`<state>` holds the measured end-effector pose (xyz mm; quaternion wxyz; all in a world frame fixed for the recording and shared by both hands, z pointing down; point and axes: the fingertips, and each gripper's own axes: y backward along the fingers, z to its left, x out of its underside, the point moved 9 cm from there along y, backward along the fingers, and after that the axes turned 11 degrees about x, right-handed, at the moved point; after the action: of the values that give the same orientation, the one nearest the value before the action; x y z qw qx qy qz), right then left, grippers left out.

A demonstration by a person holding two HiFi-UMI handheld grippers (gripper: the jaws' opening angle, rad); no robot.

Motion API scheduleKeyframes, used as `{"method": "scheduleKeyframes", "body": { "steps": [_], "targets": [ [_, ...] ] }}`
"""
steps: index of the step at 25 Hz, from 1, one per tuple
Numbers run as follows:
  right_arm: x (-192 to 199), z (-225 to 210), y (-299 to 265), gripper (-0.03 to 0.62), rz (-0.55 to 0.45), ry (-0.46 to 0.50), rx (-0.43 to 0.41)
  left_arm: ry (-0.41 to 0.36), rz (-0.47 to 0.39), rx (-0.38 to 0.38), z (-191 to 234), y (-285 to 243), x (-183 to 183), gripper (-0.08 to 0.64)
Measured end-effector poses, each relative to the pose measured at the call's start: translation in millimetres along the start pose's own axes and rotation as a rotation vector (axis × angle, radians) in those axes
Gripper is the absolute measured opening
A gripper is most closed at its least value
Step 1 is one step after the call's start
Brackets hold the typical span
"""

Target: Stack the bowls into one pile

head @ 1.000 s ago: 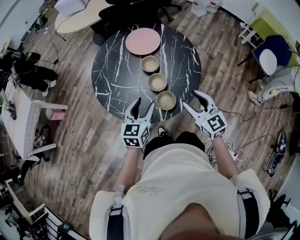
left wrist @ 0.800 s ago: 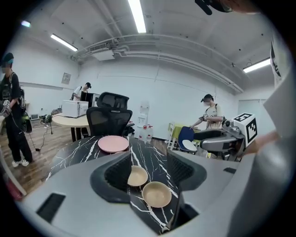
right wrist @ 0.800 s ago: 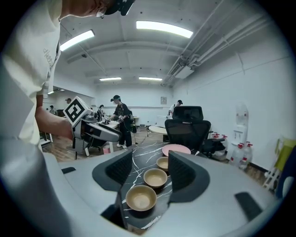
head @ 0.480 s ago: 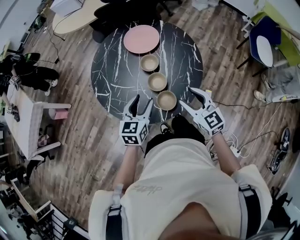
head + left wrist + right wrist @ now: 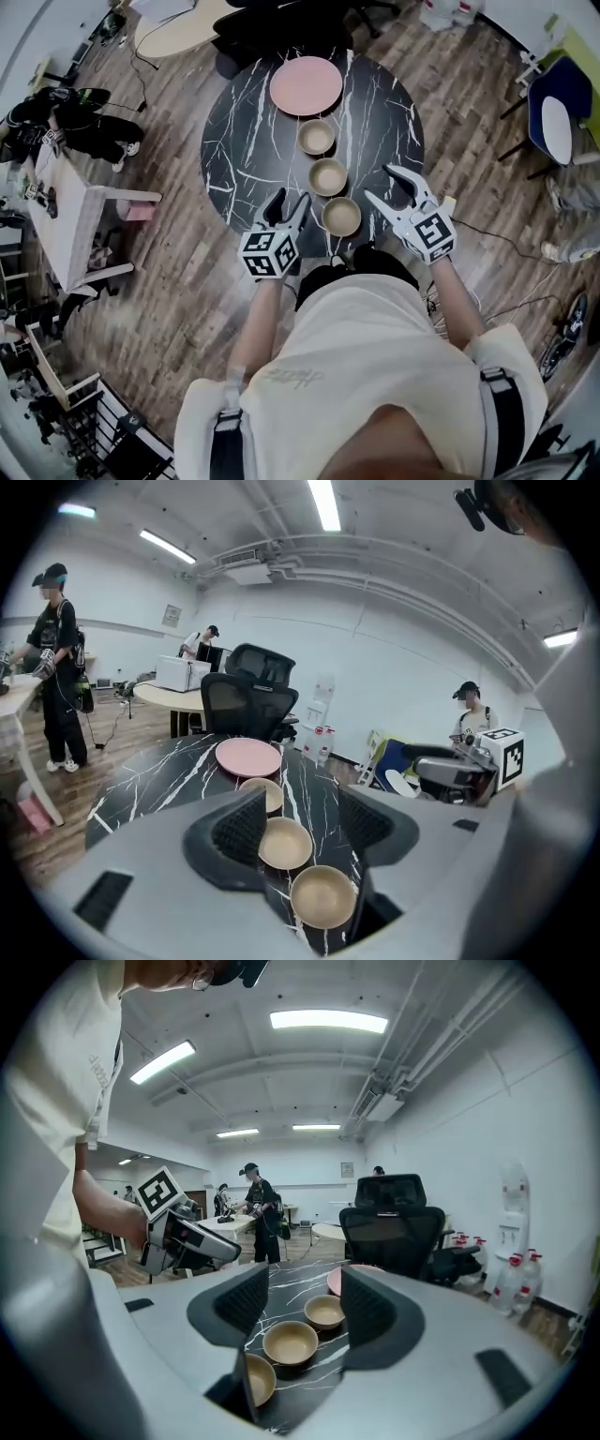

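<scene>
Three tan bowls stand in a row on the round black marble table (image 5: 244,141): the nearest bowl (image 5: 341,217), the middle bowl (image 5: 328,176) and the far bowl (image 5: 317,137). Behind them lies a pink plate (image 5: 306,86). My left gripper (image 5: 288,203) hangs open at the table's near edge, just left of the nearest bowl and apart from it. Right of that bowl, my right gripper (image 5: 382,185) is open too. In the left gripper view the open gripper (image 5: 300,822) frames the nearest bowl (image 5: 323,895) and middle bowl (image 5: 285,843). In the right gripper view, that gripper (image 5: 295,1302) frames the middle bowl (image 5: 290,1342) and far bowl (image 5: 325,1311).
Black office chairs (image 5: 281,23) stand behind the table. A white table (image 5: 61,225) and a standing person (image 5: 75,127) are at the left, a blue chair (image 5: 561,117) at the right. Cables (image 5: 506,239) lie on the wood floor to the right.
Both grippers have moved forward to the table's near edge, closing in on the nearest bowl from either side. The bowls and the plate have not moved.
</scene>
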<state>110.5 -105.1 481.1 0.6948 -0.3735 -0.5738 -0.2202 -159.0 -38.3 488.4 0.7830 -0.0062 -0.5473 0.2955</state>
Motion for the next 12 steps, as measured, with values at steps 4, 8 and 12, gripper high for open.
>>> {"method": "scheduleKeyframes", "body": {
  "steps": [4, 8, 12],
  "targets": [
    [12.5, -16.8, -4.2, 0.238, -0.004, -0.019, -0.033, -0.018, 0.030, -0.045, 7.2, -16.2, 10.8, 0.259],
    [22.0, -33.7, -8.8, 0.236, -0.016, -0.085, -0.060, -0.010, 0.073, -0.056, 17.6, -32.5, 20.2, 0.252],
    [26.7, -41.9, -7.0, 0.235, -0.002, -0.055, -0.056, 0.076, 0.075, -0.049, 31.3, -48.2, 33.0, 0.241]
  ]
}}
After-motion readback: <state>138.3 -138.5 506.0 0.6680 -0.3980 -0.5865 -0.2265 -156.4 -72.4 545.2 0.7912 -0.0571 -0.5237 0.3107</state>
